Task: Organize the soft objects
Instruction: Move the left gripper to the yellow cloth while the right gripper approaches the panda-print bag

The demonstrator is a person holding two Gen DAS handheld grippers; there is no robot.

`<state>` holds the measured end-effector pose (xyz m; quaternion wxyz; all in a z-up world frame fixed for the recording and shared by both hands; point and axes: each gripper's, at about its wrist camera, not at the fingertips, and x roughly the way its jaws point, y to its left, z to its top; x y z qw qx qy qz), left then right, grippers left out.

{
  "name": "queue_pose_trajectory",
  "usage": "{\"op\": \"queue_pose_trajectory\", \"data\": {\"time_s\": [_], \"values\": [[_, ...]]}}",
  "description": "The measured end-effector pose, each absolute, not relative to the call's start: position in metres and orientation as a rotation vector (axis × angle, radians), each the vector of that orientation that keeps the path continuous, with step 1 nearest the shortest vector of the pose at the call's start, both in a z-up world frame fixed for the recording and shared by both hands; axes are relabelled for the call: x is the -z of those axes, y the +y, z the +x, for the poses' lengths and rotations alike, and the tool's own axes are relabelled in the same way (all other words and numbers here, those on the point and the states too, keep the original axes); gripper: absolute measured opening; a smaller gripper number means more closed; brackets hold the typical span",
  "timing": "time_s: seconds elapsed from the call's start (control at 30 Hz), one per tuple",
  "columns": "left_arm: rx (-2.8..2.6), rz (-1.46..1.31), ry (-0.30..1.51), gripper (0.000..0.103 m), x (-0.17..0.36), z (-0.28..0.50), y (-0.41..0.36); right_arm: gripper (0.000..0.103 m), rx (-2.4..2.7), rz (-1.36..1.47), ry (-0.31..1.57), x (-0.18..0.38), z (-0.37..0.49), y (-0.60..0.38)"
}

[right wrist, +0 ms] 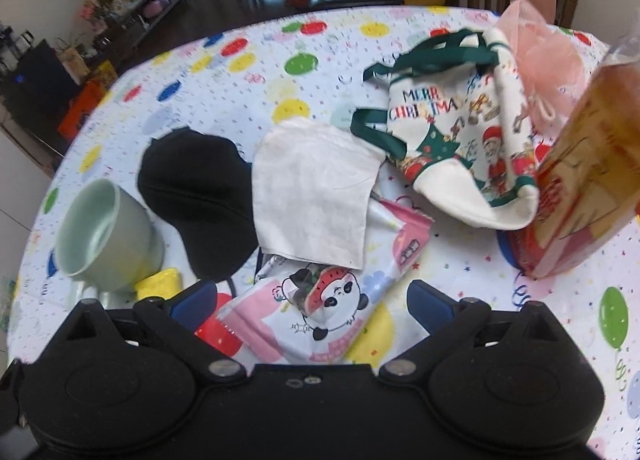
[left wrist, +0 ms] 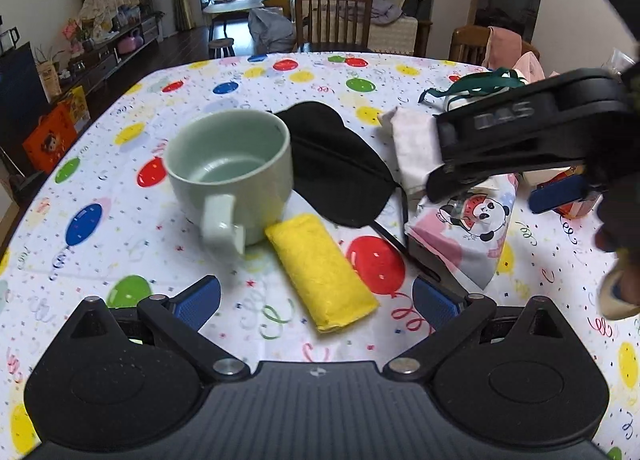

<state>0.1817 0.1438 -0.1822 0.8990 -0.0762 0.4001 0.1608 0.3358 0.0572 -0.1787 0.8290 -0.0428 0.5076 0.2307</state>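
With both the left gripper (left wrist: 316, 300) and right gripper (right wrist: 312, 300) spread wide and empty, the yellow cloth (left wrist: 322, 272) lies low at centre between the left fingers, so lower squarely and pinch its middle, clear of the mug (left wrist: 232, 175).
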Motion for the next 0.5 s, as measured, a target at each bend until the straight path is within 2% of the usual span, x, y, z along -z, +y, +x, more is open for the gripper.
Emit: {"op": "queue_pose_trajectory", "data": {"time_s": [0.37, 0.5], "values": [[-0.399, -0.25, 0.869, 0.102, 0.197, 0.206, 0.15, 0.099, -0.354, -0.102, 1.115, 0.203, 0.349, 0.076], [-0.4, -0.254, 0.879, 0.097, 0.201, 0.212, 0.15, 0.092, -0.347, -0.118, 1.129, 0.206, 0.352, 0.081]]}}
